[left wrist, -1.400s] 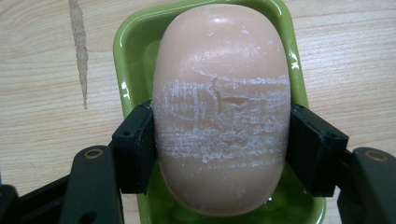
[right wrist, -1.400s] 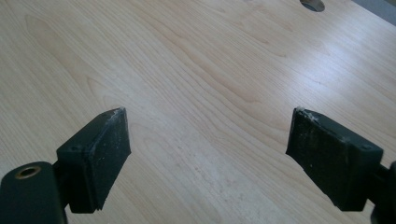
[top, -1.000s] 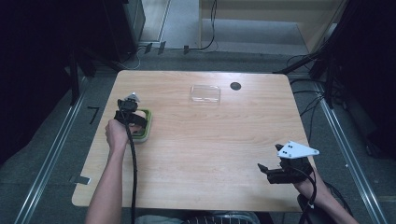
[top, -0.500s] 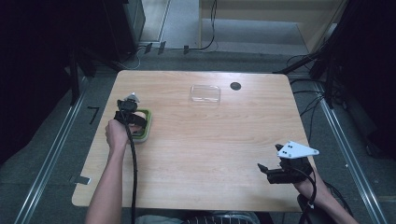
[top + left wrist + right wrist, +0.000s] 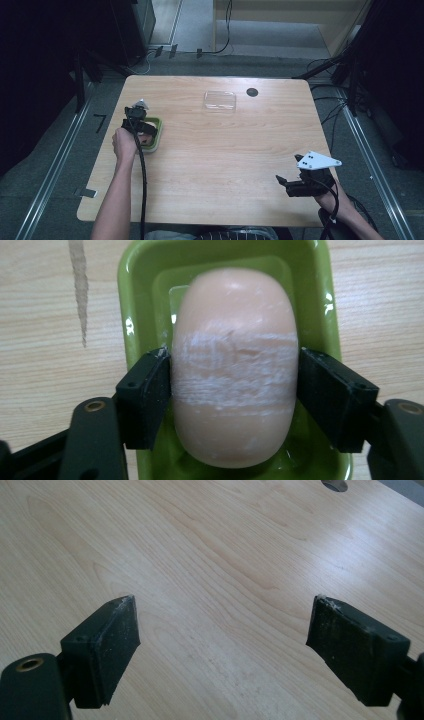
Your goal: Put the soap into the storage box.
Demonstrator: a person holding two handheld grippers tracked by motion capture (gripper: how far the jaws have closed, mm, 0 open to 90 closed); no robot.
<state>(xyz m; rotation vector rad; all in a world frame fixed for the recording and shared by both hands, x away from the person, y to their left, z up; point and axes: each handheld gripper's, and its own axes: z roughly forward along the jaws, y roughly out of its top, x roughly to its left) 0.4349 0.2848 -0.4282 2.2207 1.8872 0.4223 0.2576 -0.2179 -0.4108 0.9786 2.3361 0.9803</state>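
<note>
My left gripper [image 5: 234,385] has just been easing its jaws apart around the pink soap [image 5: 234,370], which lies in the green dish [image 5: 137,295] near the table's [image 5: 220,165] left edge; the pads look at or just off its sides. My right gripper [image 5: 222,640] stands wide apart over bare wood, well away. A clear lid [image 5: 219,100] and a dark hole [image 5: 252,92] sit near the far edge, blocking nothing.

Pale peach soap bar [image 5: 234,375] w/ whitish scuffed band across its middle, glossy lime-green dish [image 5: 140,295], light wood-grain table [image 5: 225,160] w/ dark streak, black gripper jaws, clear lid [image 5: 219,100], small black disc [image 5: 252,92], grey floor.
</note>
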